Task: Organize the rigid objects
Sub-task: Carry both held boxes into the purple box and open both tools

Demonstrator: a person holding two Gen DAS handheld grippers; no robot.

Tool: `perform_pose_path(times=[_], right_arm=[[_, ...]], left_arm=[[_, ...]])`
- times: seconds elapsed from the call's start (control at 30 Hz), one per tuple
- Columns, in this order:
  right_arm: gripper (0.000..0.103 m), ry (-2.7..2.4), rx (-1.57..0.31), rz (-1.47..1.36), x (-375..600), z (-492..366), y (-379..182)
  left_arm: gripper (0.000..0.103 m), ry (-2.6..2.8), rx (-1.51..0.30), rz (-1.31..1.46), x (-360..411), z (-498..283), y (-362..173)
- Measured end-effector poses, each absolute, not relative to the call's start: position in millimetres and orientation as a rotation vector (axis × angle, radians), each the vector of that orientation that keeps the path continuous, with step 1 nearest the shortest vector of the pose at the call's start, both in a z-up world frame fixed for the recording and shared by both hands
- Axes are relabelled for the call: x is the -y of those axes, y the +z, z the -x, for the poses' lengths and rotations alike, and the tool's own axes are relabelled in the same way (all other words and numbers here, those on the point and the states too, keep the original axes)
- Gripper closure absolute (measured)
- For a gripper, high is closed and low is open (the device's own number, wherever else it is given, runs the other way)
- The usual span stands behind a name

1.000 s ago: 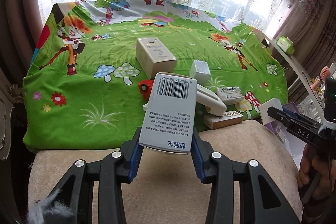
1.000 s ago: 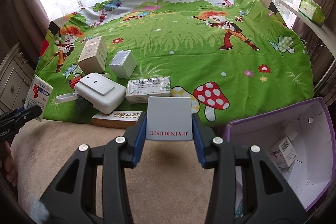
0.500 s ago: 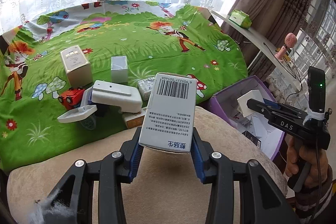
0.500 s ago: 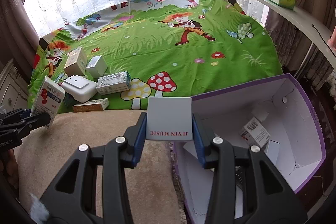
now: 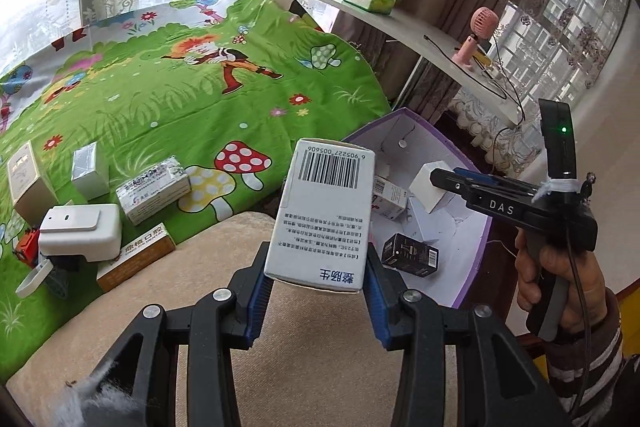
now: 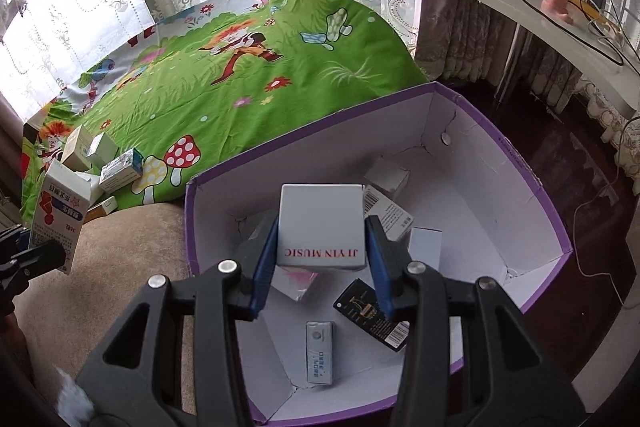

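Both tools have swung right since the earlier frames, off the green bedspread and toward the purple-rimmed carton. White JI YIN MUSIC box sits between the blue pads of the right tool, which has just been easing open; pads look still on the box sides. Box hangs directly over the carton's interior, above the black box and the small packs on the carton floor. Left tool is clamped on the barcode medicine box, long axis upright along the fingers, over the beige cushion, carton just to its right. Judgement: right hand is nearer; drop is straight down
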State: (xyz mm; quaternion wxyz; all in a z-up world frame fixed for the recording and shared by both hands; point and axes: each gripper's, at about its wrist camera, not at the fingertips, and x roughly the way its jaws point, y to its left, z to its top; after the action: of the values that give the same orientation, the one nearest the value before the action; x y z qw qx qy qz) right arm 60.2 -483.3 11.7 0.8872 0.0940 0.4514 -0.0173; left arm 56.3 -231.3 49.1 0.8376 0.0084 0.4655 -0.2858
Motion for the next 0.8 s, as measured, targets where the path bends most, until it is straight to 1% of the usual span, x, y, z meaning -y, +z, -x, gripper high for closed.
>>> perform_pose_path(times=[0.03,0.1,0.13,0.47,0.5,0.53,0.6,0.8], right_arm=[[0.052,-0.047,-0.936,-0.196,486.6,-59.7,12.6],[0.035,-0.067,-0.924,-0.194,491.9,-58.4,15.5],[0.034,-0.070,-0.918,-0.198,494.7,-57.3,17.3],[0.033,-0.127,-0.876,-0.251,521.7,-53.0,31.2],[0.033,-0.129,-0.872,-0.254,523.6,-52.4,32.5],[0.033,-0.132,-0.868,-0.255,524.8,-51.9,33.8],[0.033,-0.137,-0.861,-0.255,526.2,-51.0,36.1],[0.033,-0.143,-0.854,-0.225,523.0,-51.4,39.2]], left_arm=[[0.060,-0.616,-0.988,-0.025,236.8,-56.2,48.8],[0.060,-0.642,-0.995,-0.032,246.8,-55.7,48.4],[0.060,-0.652,-0.998,-0.036,250.9,-55.4,47.9],[0.060,-0.771,-1.022,-0.071,289.7,-46.9,45.9],[0.058,-0.788,-1.024,-0.066,294.0,-46.9,45.7],[0.049,-0.809,-1.030,-0.059,297.6,-47.1,45.1],[0.037,-0.813,-1.038,-0.065,301.9,-46.9,43.1],[0.037,-0.801,-1.044,-0.024,290.6,-49.3,42.8]])
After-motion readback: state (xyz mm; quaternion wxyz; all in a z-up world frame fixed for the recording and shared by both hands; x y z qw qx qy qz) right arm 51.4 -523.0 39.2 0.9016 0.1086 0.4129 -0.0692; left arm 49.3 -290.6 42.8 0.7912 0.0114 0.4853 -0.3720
